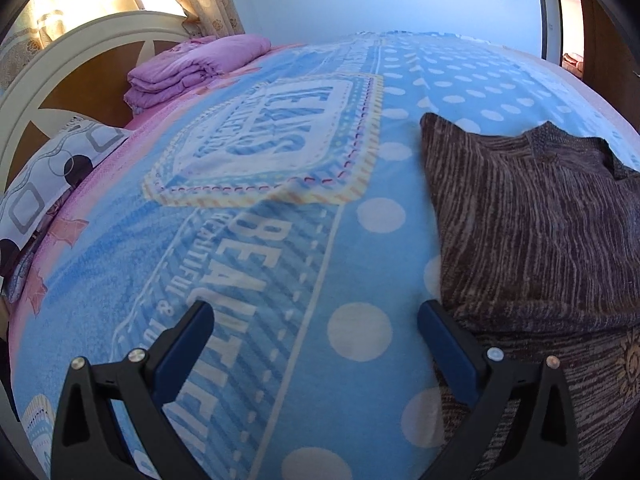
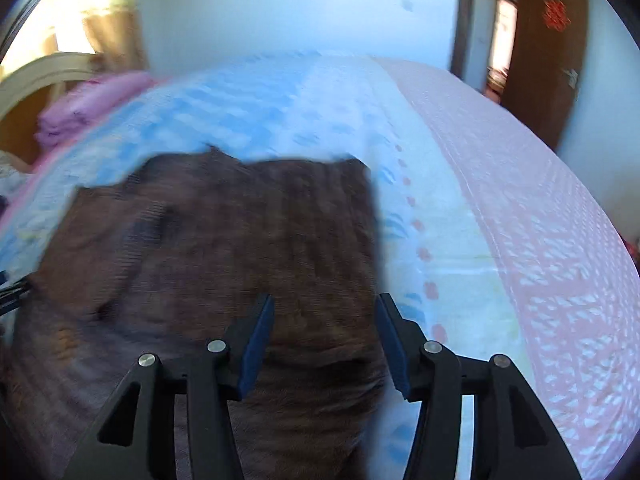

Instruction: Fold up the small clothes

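Hovering my right tool point(image 2: 324, 340), half-open and empty, over the brown sweater's point(image 2: 248, 240) right edge; my left tool point(image 1: 316, 344), wide, sits just left of it.

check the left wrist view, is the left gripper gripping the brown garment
No, the left gripper is open over the blue blanket, beside the brown garment.

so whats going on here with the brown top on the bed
A person with a gripper in each hand is folding a brown striped knit top that lies on a blue polka-dot blanket. Neither gripper holds anything. The left gripper is open over the blanket, just left of the top's edge. The right gripper is open over the top near its right edge; that view is blurred. A folded pink quilt sits by the headboard.
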Motion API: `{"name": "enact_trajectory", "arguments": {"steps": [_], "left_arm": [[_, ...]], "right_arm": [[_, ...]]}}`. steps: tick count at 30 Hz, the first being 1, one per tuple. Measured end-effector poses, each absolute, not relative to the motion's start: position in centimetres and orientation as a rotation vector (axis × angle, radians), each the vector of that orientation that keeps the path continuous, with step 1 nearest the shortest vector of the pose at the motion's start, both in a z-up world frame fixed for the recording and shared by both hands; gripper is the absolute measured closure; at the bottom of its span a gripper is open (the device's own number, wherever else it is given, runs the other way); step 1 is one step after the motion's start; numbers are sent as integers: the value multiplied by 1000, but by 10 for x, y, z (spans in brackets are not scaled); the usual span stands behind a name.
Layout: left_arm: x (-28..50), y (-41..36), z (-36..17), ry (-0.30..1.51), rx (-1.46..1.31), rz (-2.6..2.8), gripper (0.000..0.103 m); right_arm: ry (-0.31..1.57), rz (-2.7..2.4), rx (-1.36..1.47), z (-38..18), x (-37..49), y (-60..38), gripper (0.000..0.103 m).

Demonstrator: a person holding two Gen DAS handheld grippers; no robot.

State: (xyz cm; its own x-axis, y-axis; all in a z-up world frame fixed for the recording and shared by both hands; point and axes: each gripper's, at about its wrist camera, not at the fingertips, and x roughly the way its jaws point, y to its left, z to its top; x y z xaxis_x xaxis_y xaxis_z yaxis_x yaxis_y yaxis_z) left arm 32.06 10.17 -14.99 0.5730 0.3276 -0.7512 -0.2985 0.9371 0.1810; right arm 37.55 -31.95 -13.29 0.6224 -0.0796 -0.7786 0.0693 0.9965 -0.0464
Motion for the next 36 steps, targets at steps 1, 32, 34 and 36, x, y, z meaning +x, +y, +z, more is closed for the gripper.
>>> {"name": "enact_trajectory", "arguments": {"steps": [1,32,34,36], "left_arm": [[319,102,-150,886,38,368,0],[281,95,-133,856,16,264,0],[270,88,-130,848,30,238,0],[262,83,-127,851,30,216,0]], "right_arm": [[905,-85,27,-138,375,-328,49],[856,5,64,-126,314,-332,38],[859,23,65,-127,307,-327,38],[872,37,64,-129,299,-319,38]]}}
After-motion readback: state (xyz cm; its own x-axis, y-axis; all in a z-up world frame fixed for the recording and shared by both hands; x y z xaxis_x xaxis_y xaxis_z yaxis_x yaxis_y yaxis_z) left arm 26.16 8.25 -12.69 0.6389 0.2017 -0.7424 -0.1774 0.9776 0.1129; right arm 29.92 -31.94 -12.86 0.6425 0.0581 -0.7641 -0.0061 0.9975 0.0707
